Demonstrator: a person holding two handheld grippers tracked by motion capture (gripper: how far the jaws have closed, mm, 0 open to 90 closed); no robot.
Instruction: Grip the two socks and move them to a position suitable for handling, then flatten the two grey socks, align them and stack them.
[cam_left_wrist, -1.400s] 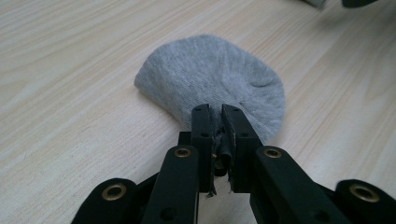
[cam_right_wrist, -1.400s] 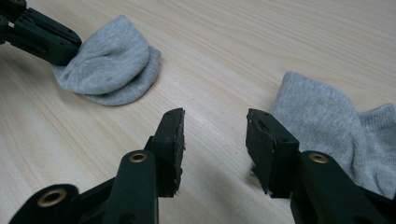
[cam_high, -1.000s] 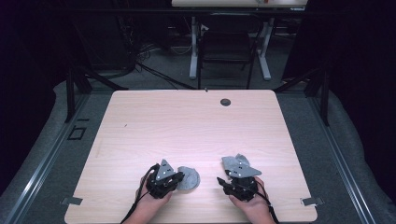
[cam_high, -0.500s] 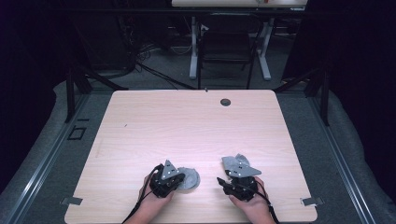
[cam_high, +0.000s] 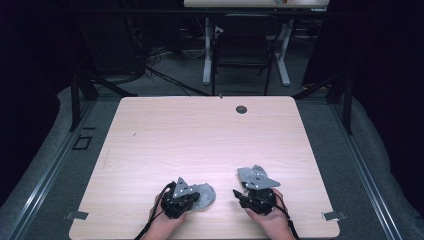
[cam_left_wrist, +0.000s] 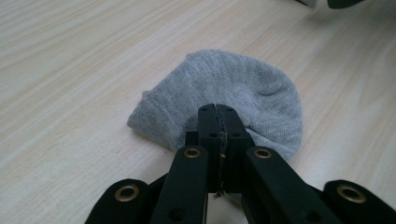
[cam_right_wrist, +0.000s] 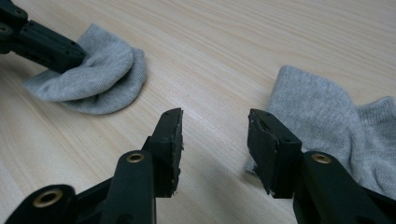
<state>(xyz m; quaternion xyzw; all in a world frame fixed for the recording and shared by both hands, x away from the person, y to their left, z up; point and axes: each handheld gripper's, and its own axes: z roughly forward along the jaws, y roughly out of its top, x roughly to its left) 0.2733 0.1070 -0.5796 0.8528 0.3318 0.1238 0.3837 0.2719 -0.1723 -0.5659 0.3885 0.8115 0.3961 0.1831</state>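
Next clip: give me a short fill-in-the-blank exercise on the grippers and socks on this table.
1. The left gripper is ____ on the folded grey sock.
2. The right gripper has its jaws ____.
3. The second grey sock lies flat on the ____ table.

Missing words: shut; open; wooden

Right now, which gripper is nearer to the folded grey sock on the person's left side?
Left. The left gripper has its jaws shut on the folded grey sock. The right gripper stands apart with open jaws, beside the other grey sock.

Soft grey knit-cloth sock (cam_left_wrist: 233, 88) lies on a matt, pale wood-grain table (cam_left_wrist: 70, 70).
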